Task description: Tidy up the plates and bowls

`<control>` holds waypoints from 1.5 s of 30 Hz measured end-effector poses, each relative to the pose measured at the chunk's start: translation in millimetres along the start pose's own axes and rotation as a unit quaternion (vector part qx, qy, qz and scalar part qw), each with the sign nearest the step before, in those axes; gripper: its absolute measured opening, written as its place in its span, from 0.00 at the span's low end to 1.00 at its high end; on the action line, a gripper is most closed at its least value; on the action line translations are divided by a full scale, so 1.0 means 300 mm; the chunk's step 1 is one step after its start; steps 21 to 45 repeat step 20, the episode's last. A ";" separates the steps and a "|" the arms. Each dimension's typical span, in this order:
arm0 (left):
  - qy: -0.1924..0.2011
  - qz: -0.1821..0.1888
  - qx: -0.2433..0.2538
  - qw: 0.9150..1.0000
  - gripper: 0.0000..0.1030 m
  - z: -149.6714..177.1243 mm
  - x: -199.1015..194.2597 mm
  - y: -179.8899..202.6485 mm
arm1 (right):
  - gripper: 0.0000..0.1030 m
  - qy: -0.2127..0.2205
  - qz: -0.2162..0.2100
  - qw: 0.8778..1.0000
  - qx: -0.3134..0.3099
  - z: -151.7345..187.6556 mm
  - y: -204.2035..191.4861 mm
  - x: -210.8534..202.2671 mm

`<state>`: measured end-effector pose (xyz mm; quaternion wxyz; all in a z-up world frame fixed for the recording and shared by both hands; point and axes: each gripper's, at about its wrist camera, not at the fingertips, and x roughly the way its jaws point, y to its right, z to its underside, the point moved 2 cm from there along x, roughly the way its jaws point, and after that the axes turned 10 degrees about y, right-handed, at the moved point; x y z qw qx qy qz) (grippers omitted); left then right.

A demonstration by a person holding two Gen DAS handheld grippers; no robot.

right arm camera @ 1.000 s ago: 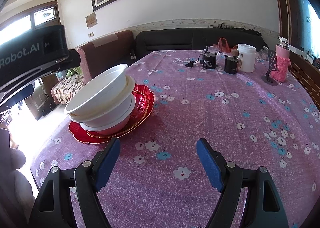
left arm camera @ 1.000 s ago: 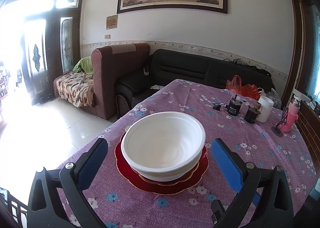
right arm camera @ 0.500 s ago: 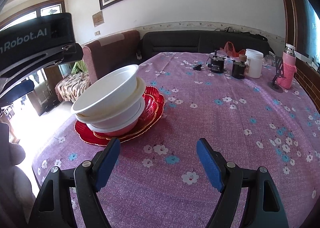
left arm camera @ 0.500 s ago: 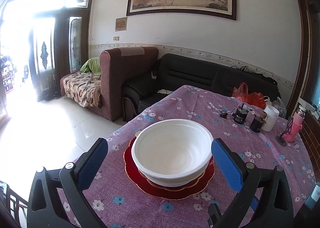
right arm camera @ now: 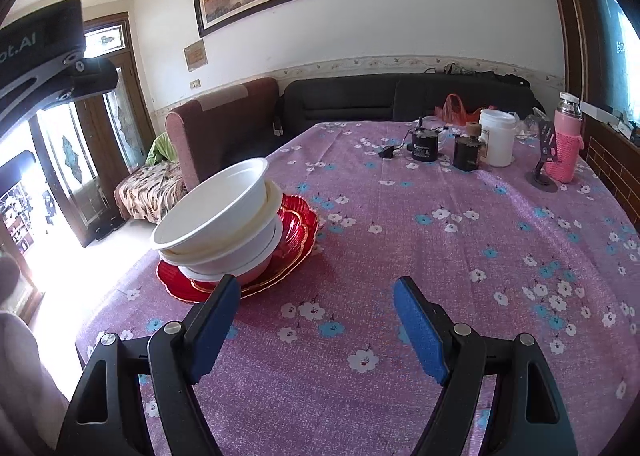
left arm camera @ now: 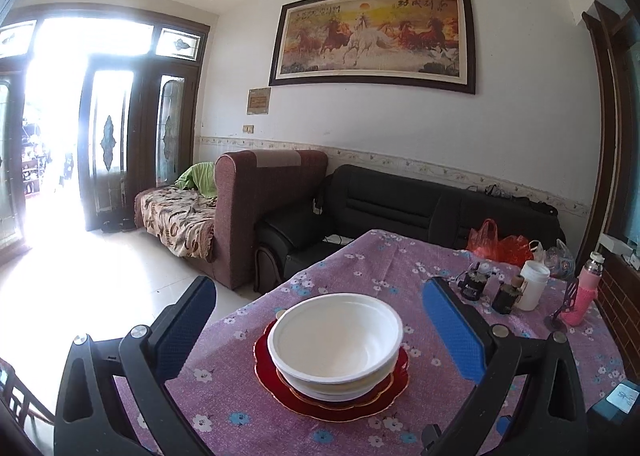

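On the red plates (right arm camera: 296, 252) the white bowls (right arm camera: 216, 224) sit askew; both grippers (left arm camera: 320, 320) (right arm camera: 316, 320) gape empty, and a nudge could topple them.

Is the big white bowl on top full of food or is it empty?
Empty. The left wrist view looks down into the top white bowl and shows only its bare white inside. It sits upright on other bowls on the red plate.

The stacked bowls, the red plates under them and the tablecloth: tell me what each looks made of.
White bowls: probably thin plastic or foam, matte, with thin rolled rims; the look leaves it open.
Red plates: likely glass or glossy plastic, translucent red with a gold scalloped edge and bright glints.
Tablecloth: woven fabric, matte purple with printed flowers, showing creases and a fine weave.
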<state>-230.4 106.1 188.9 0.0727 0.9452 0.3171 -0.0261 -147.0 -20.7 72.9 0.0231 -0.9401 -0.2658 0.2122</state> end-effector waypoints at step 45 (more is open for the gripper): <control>-0.140 0.108 0.067 0.982 1.00 0.094 0.060 0.245 | 0.82 0.007 0.017 1.000 0.025 -0.037 0.163 -0.065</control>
